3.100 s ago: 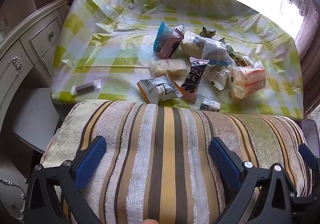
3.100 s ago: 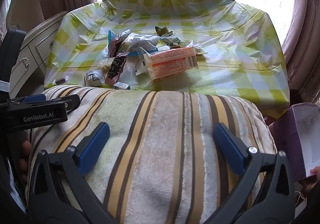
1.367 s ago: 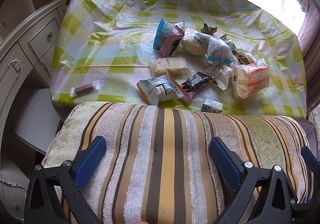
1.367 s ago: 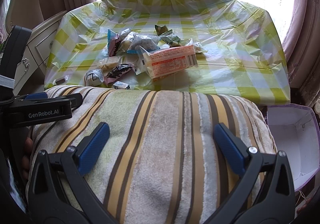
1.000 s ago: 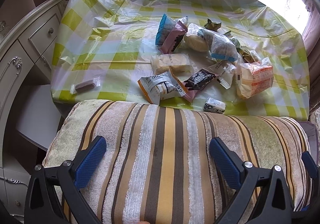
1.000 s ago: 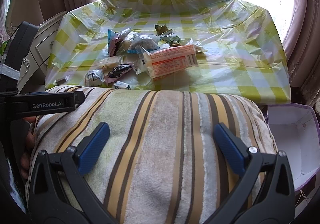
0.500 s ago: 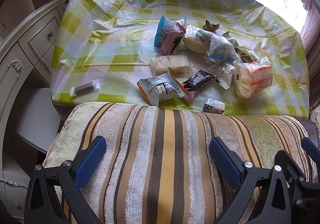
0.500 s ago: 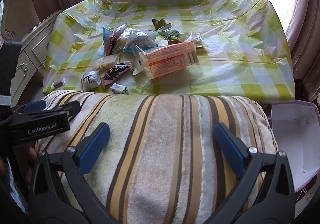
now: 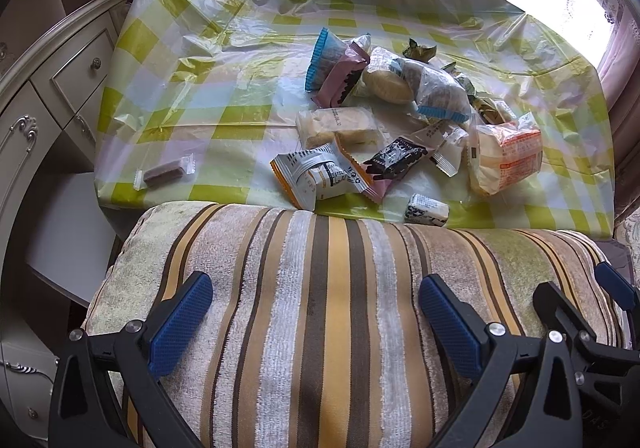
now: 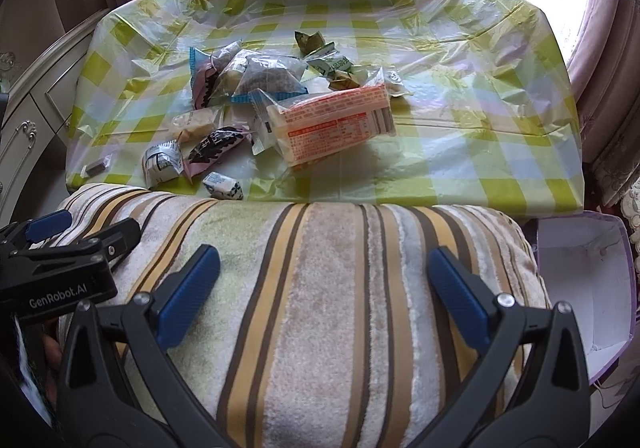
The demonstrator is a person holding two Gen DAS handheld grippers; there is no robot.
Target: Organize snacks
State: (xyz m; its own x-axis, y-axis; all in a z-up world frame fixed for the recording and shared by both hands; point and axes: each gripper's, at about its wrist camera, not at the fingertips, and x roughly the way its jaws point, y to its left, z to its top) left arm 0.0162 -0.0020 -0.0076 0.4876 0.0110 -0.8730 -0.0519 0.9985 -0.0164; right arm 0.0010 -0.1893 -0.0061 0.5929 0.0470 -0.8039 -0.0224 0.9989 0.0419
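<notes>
Left gripper: the black two-finger gripper with blue ribbed pads (image 9: 316, 322) hangs spread wide over the striped plush cushion (image 9: 340, 288), holding nothing.
Right gripper: the matching black-and-blue gripper (image 10: 324, 294) is likewise spread and empty above the same cushion, well short of the table.
Snacks: a loose heap of small wrapped snacks (image 9: 400, 119) lies on the yellow-and-white checked plastic tablecloth (image 9: 200, 59), toward its near middle; a large clear pack with orange print (image 10: 332, 123) lies at the heap's right, a small brown bar in clear wrap (image 9: 164, 172) sits well apart to the left, and a little blue-and-white wrapped sweet (image 9: 426, 209) rests just beside the table's near edge.
Box: an open white-lined purple carton (image 10: 584, 280) stands low at the right, beyond the cushion (probably the destination, though nothing is in it yet).
Stage: my guess is the sorting has not begun.
Risks: glossy wrappers overlap, so a pinch could lift two or slide off; the crinkled cloth could drag; the edge sweet could be nudged to the floor.
Writing: "GenRobot.AI" shows on the left tool's body (image 10: 56, 290); the packs' print is too small to read.
</notes>
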